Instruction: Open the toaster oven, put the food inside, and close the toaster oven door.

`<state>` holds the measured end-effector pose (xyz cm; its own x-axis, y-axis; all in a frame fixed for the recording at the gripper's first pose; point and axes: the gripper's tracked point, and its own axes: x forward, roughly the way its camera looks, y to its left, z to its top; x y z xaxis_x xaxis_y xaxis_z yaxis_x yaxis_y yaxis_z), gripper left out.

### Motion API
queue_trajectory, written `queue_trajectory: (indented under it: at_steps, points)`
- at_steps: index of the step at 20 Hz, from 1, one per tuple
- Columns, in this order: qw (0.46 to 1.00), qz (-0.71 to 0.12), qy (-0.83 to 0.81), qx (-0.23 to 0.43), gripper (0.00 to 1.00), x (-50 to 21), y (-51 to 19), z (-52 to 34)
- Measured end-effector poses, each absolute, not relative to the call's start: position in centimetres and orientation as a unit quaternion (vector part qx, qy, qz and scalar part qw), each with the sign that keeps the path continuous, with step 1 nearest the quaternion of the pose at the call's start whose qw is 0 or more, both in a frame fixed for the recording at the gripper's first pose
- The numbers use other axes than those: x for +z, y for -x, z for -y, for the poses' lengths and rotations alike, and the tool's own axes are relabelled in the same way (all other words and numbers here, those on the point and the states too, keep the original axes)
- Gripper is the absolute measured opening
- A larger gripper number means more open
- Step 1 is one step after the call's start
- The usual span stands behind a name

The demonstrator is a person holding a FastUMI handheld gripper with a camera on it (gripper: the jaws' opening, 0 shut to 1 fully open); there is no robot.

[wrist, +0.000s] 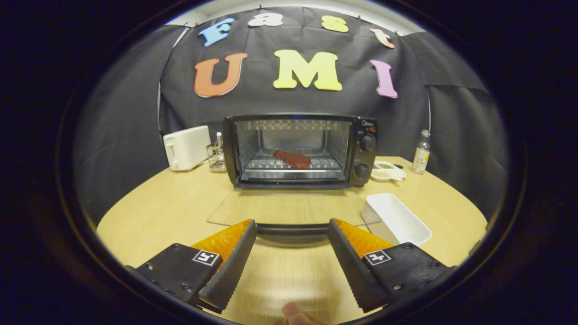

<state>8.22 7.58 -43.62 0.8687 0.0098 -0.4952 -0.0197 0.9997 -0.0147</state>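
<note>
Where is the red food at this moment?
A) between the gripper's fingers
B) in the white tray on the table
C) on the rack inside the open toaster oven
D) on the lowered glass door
C: the red food lies on the rack inside the toaster oven, whose glass door is lowered; the gripper is open and holds nothing, its fingers at the door's handle.

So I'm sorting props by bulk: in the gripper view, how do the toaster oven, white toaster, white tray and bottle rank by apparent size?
1. Toaster oven
2. White tray, though it sits nearer the camera, so it is unsure against the toaster
3. White toaster
4. Bottle

The gripper is open.
</note>
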Motion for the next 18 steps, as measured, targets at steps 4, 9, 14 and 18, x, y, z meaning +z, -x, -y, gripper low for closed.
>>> queue_trajectory:
  at_steps: [4, 9, 14, 18]
  points:
    - [0.951, -0.31, -0.002, 0.012, 1.0, -46.3, -8.0, -7.8]
    - [0.951, -0.309, -0.001, 0.006, 1.0, -46.3, -9.7, -7.0]
    - [0.954, -0.299, -0.006, 0.008, 1.0, -45.4, -10.2, -7.0]
    - [0.96, -0.281, -0.011, 0.007, 1.0, -44.5, -10.3, -7.2]
